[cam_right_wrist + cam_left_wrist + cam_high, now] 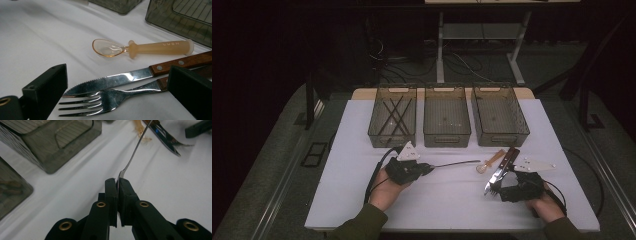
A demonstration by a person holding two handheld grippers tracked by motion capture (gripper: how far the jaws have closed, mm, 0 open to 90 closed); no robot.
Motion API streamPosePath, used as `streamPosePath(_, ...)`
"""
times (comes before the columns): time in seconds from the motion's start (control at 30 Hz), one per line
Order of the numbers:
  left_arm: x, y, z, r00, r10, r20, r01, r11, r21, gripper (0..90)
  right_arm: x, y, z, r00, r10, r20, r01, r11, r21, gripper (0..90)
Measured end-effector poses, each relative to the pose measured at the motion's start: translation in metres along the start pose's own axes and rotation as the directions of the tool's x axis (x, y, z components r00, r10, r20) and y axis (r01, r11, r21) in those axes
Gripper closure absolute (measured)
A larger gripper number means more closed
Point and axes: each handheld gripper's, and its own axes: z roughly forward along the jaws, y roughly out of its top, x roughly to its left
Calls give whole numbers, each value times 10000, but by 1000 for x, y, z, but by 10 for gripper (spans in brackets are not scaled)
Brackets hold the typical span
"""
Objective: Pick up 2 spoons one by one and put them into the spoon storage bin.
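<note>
A thin, long-handled metal utensil point(133, 152) is pinched at one end between the jaws of the left gripper point(117, 181), which are pressed almost together on it; which kind of utensil it is cannot be told, since the gripped end is hidden. In the high view the utensil point(457, 163) is seen reaching out level from the left gripper point(428, 168) towards the right, just above the white-covered counter point(362, 130). The jaws of the right gripper point(117, 95) are spread wide, and a steel fork with a wooden handle point(107, 100) lies on the counter between them, untouched. Just beside the fork, a serrated steel knife with a riveted wooden handle point(120, 81) is laid, and beyond it a translucent amber plastic spoon point(140, 47). Three smoky transparent plastic bins point(447, 117) are lined up at the far side, the left one point(393, 117) holding dark chopsticks point(394, 116).
</note>
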Motion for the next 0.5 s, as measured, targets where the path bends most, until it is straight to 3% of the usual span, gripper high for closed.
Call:
streamPosePath(0.07, 3, 2, 0, 10000, -63, 40, 64, 9999, -86, 864, 0, 0, 0, 10000, 7, 3, -7, 10000, 7, 32)
streamPosePath(0.23, 12, 8, -3, 9976, -689, 35, 690, 9959, -587, 864, -1, 0, 0, 10000, 41, 40, -41, 10000, -14, 32)
streamPosePath(0.5, 28, 25, -5, 9945, -981, -358, 938, 9900, -1058, 864, -1, -1, 0, 10000, -2, 26, 2, 10000, -12, 32)
